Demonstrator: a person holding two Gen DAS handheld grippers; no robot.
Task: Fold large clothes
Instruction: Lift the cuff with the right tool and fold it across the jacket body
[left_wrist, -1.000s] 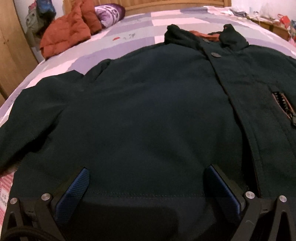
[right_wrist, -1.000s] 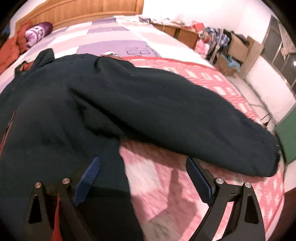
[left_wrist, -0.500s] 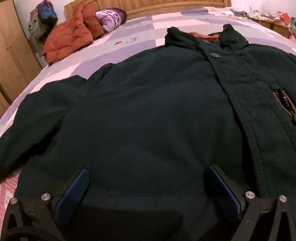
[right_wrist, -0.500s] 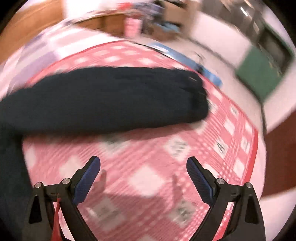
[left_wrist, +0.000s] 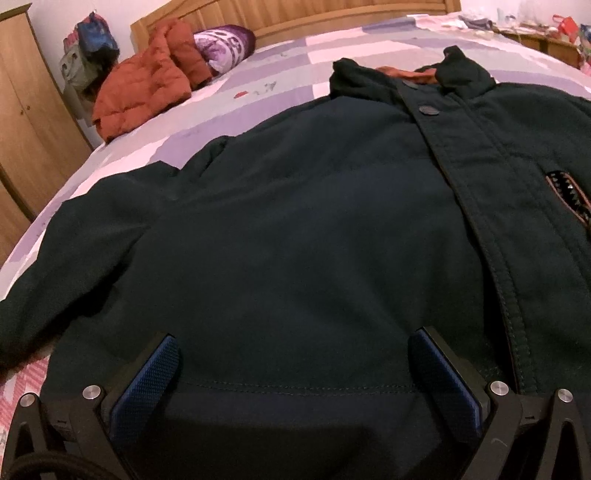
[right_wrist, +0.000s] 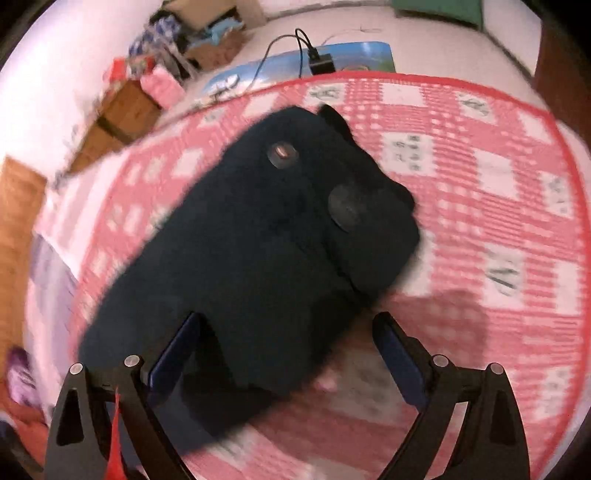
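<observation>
**Both jaws wide apart, jacket spread flat for folding**

Jaws on both grippers stand fully released, grasping nothing. Across the bed (left_wrist: 332, 40) lies the dark jacket (left_wrist: 314, 229), front up and collar away, spread so its sides can fold inward. Its right sleeve (right_wrist: 258, 258) stretches out over the red checked blanket (right_wrist: 498, 184), cuff toward the bed's edge. Low over the hem sits the left gripper (left_wrist: 295, 373), likely to steady it, while the right gripper (right_wrist: 288, 354) hovers over the sleeve, probably lining up a pinch. Two snaps (right_wrist: 282, 155) mark the cuff.

Jacket (left_wrist: 295, 229) right side cut off at frame edge; sleeve (right_wrist: 258, 251) and checked blanket (right_wrist: 480, 192) were motion-blurred.
</observation>
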